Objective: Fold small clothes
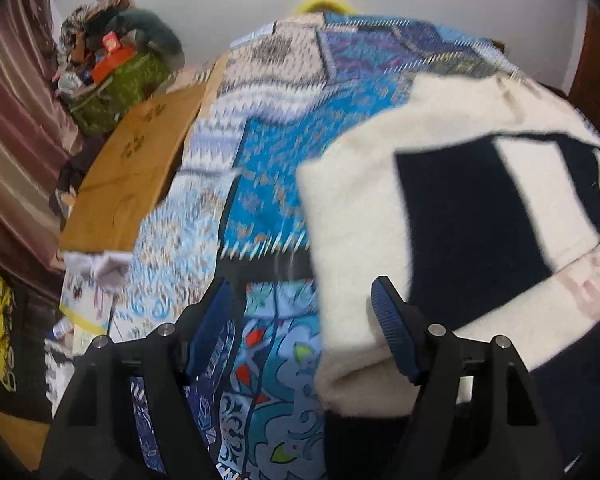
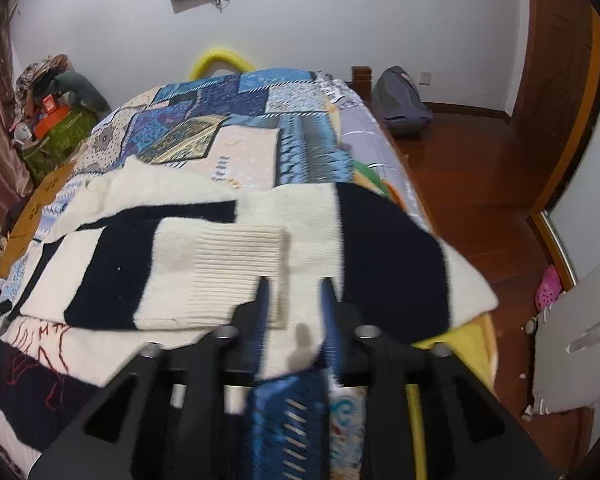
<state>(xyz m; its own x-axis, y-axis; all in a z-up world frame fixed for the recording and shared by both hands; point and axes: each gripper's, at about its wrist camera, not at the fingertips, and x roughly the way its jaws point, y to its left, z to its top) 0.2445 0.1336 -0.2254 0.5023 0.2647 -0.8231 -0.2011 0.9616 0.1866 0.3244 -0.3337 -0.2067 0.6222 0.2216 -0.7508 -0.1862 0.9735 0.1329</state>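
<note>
Sweater front and centre, spread across the bed on its blue patchwork quilt, cream knit with broad navy stripes, one sleeve folded in over the body so its ribbed cuff lies just ahead of the right tool. That tool hangs over the near hem with its blue pads a narrow gap apart, nothing between them. Over at nine o'clock of the garment, the left tool stands wide apart above the quilt, its right pad just beside the sweater's thick rolled edge, gripping nothing; whether it touches is lost in the blur. Fluffy, soft and limp, this one, probably fairly light but bulky, so it should drape and sag wherever it isn't supported. Best bet looks like pinching the doubled edge or the firmer ribbing at hem and cuff, where the knit has more body, one tool at each side to keep the fold square. Fuzzy wool on cotton shouldn't slide much.
</note>
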